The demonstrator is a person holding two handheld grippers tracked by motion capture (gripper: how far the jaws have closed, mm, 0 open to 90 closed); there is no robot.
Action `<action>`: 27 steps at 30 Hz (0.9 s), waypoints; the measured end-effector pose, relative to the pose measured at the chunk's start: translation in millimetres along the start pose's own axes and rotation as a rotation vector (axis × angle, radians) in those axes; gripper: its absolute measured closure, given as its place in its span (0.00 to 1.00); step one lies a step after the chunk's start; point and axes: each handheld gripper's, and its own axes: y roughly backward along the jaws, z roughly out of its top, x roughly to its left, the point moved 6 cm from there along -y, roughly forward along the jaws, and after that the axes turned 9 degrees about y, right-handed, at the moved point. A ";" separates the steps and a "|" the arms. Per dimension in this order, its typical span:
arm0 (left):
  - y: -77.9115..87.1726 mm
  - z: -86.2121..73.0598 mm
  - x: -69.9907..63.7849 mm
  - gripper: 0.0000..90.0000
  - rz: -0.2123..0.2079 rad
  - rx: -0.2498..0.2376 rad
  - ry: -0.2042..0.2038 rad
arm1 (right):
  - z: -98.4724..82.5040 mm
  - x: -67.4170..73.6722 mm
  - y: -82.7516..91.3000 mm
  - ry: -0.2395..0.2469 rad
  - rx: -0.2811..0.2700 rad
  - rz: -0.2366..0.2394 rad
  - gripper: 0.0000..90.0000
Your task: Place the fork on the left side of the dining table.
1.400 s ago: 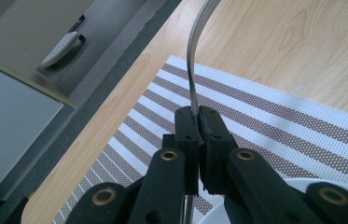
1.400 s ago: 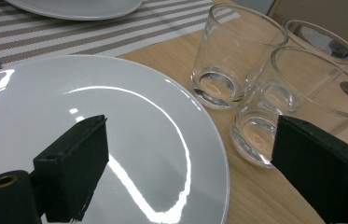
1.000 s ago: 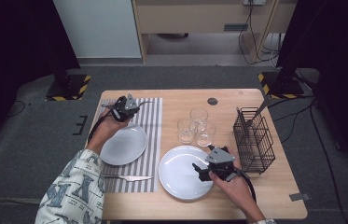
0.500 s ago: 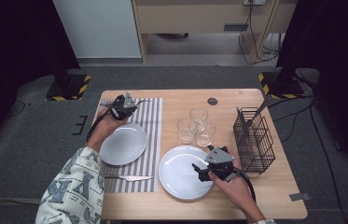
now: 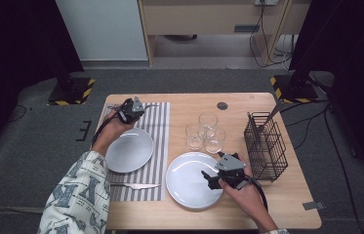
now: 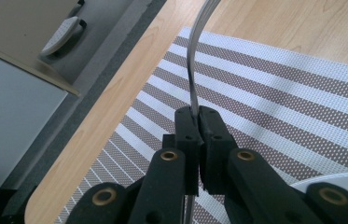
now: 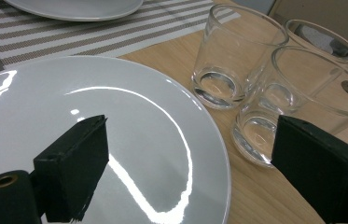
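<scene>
A thin silver utensil [image 6: 191, 70], seen edge-on as a narrow curved metal strip, is clamped between the closed jaws of the left gripper [image 6: 198, 122]; whether it is a fork, spoon or knife cannot be told. In the left gripper view it rises from the jaws toward the top centre of the frame, above the striped placemat [image 6: 274, 84]. In the high view the utensil [image 5: 149, 105] is seen as a short pale sliver left of centre, projecting to the right from the left gripper [image 5: 131, 110] over the placemat's far edge. The left hand [image 5: 113, 127] is extended from a patterned sleeve [image 5: 79, 195] at the lower left, the forearm being angled up and to the right.

The right gripper [image 5: 214, 178] is held by the right hand [image 5: 243, 192] at the lower centre-right of the high view, over the right rim of the large white plate [image 5: 189, 180]. In the right gripper view its jaws are spread wide with nothing between them, above that glossy plate [image 7: 115, 140].

A smaller white plate [image 5: 130, 149] is set on the placemat, and a knife [image 5: 138, 185] is laid below it. Three clear glasses [image 5: 204, 131] are clustered at the centre, and a black wire rack [image 5: 266, 146] is placed at the right of the wooden table [image 5: 287, 204].
</scene>
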 end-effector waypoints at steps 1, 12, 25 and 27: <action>-1.7 -0.8 -0.5 0.97 -0.004 -0.002 -0.001 | 0.0 0.0 -0.1 0.001 0.000 0.000 0.12; -18.1 -11.0 -3.7 0.97 -0.021 0.020 -0.006 | -0.7 0.1 -0.8 -0.003 0.009 0.000 0.12; -22.8 -12.0 -7.4 0.97 -0.028 0.028 -0.018 | -1.8 -0.8 -0.5 -0.009 0.014 0.001 0.12; -23.5 -12.0 -8.6 0.97 -0.027 0.032 -0.026 | -2.4 -1.6 -1.0 -0.010 0.015 -0.001 0.12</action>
